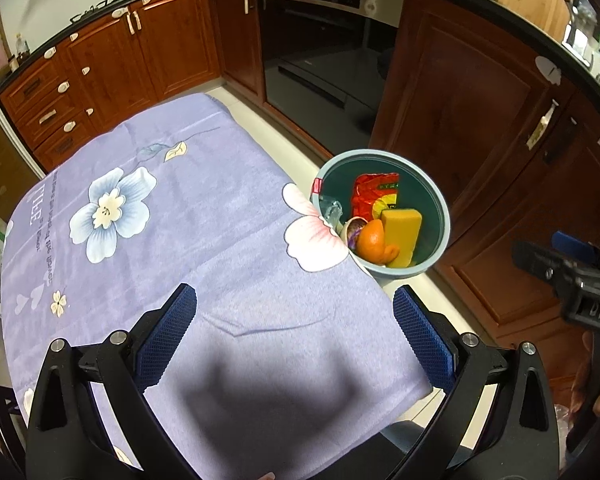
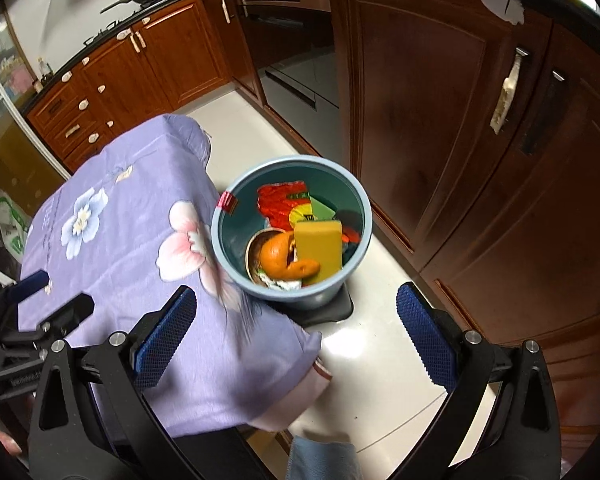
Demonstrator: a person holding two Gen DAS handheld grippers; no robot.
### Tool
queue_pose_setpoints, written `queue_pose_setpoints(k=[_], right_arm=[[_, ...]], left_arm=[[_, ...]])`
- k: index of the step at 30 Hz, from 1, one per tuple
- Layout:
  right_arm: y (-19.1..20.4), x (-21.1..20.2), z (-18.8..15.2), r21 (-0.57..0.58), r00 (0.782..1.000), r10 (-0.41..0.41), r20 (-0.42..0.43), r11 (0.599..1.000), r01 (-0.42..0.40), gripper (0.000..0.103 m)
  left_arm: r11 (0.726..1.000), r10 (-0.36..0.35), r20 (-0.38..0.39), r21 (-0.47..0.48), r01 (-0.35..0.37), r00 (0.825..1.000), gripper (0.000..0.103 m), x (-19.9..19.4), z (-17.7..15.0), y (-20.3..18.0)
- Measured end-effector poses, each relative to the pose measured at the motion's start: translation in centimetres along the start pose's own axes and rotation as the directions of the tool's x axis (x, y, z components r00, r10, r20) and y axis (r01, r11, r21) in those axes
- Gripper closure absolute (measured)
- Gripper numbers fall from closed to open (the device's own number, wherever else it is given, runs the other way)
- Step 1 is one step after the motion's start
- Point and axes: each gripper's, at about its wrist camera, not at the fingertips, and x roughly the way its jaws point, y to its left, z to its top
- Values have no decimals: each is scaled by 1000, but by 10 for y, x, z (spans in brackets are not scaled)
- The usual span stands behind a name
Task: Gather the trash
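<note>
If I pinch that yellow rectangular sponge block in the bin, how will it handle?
The yellow rectangular sponge block probably squashes and weighs little, judging by its foam-like look. It leans on the orange peel inside the round blue-grey bin, so it may tip when nudged.

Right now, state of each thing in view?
Left claw: open, empty, above the tablecloth.
Right claw: open, empty.
Bin: upright on the floor, no lid on it, holding trash.
Yellow sponge: in bin, on top.
Orange peel: in bin.
Tablecloth: spread flat.
</note>
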Motion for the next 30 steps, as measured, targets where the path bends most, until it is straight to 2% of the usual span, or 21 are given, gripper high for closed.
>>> queue_pose_setpoints(k=[10, 30], right_arm=[[1, 7, -16, -32, 999, -19, -30, 999, 18, 7], [9, 29, -16, -38, 996, -7, -93, 999, 4, 7]], left_arm=[[1000, 19, 0, -19, -19, 1000, 4, -3, -20, 4], [998, 25, -38, -51, -27, 999, 4, 14, -27, 17]])
